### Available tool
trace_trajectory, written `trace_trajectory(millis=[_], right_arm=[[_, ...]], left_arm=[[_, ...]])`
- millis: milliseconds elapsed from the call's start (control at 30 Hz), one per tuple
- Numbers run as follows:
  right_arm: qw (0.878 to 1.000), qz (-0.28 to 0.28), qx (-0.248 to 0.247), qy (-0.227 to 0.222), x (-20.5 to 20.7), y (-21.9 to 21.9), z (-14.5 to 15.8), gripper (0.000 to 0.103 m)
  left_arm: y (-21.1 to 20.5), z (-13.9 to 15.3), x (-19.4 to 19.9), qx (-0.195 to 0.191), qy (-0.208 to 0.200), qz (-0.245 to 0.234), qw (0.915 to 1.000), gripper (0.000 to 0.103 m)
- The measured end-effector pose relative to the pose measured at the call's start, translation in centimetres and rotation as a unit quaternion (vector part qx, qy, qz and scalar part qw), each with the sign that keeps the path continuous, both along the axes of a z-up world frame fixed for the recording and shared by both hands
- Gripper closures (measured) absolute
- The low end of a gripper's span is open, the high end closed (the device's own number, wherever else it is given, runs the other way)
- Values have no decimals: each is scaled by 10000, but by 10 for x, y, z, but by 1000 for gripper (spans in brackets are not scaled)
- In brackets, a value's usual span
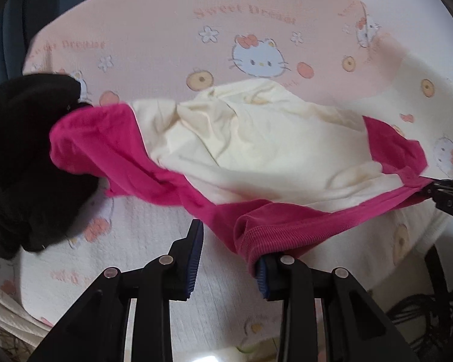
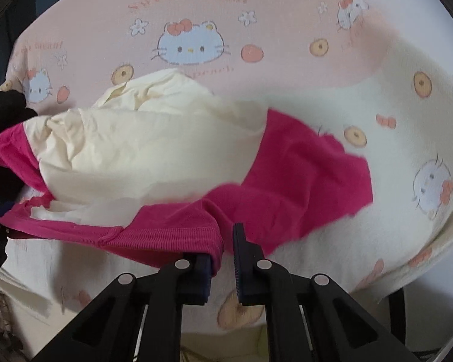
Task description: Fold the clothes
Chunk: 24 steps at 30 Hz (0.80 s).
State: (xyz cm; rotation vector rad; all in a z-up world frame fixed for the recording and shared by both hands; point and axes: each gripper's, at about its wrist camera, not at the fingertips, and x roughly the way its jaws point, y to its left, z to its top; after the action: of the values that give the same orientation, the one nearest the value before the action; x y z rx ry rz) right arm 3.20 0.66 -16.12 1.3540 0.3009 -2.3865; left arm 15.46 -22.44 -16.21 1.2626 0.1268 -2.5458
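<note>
A garment [image 1: 256,150] with a cream body and bright pink sleeves and trim lies crumpled on the bed, lifted along its near edge. My left gripper [image 1: 229,250] stands open; the pink ribbed edge [image 1: 265,235] drapes over its right finger and does not reach the left finger. In the right wrist view the same garment [image 2: 287,181] stretches leftward. My right gripper [image 2: 225,250] is nearly closed, pinching the ribbed hem [image 2: 166,235] that wraps its left finger. The right gripper [image 1: 438,190] also shows at the far right, with pink cloth pulled taut to it.
A black garment [image 1: 24,150] is heaped at the left, touching the pink sleeve. The bed cover [image 1: 166,30] is pink and white with cartoon cats. Blue curtain [image 1: 3,30] hangs beyond the bed's far left. Dark cables [image 1: 422,307] lie off the bed's near right edge.
</note>
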Motion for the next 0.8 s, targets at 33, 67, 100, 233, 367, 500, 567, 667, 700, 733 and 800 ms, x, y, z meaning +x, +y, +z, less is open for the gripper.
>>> trace_trajectory(millis=[33, 67, 100, 233, 367, 500, 567, 667, 700, 733, 800], right_arm=[[10000, 28, 42, -22, 5, -1, -4, 95], [9999, 55, 82, -61, 9, -1, -8, 95], [9998, 80, 119, -120, 12, -1, -12, 95], [9994, 79, 186, -289, 20, 2, -26, 95], [9986, 64, 287, -435, 25, 5, -38, 94], [9977, 78, 327, -584, 30, 8, -49, 94], [9974, 44, 213, -683, 33, 12, -53, 94], [9978, 105, 162, -632, 38, 15, -57, 94], [9979, 124, 128, -627, 39, 15, -58, 94], [9976, 153, 53, -666, 39, 17, -60, 94], [9970, 207, -212, -718, 41, 21, -61, 94]], left_arm=[[0, -4, 3, 48, -26, -20, 10000, 74], [-3, -9, 5, 216, -95, -1, 9997, 74], [-5, -15, 6, 384, -162, 20, 9991, 74], [-12, -38, 15, 957, -275, 149, 9949, 74], [-5, -60, 17, 917, -416, 147, 9948, 74], [-2, -62, 16, 876, -416, 165, 9952, 74], [2, -60, 14, 653, -416, 116, 9969, 74], [10, -63, 13, 501, -454, 35, 9977, 74], [11, -66, 13, 511, -508, 29, 9974, 74], [11, -66, 13, 553, -506, 52, 9972, 74], [8, -64, 12, 788, -487, 65, 9957, 74]])
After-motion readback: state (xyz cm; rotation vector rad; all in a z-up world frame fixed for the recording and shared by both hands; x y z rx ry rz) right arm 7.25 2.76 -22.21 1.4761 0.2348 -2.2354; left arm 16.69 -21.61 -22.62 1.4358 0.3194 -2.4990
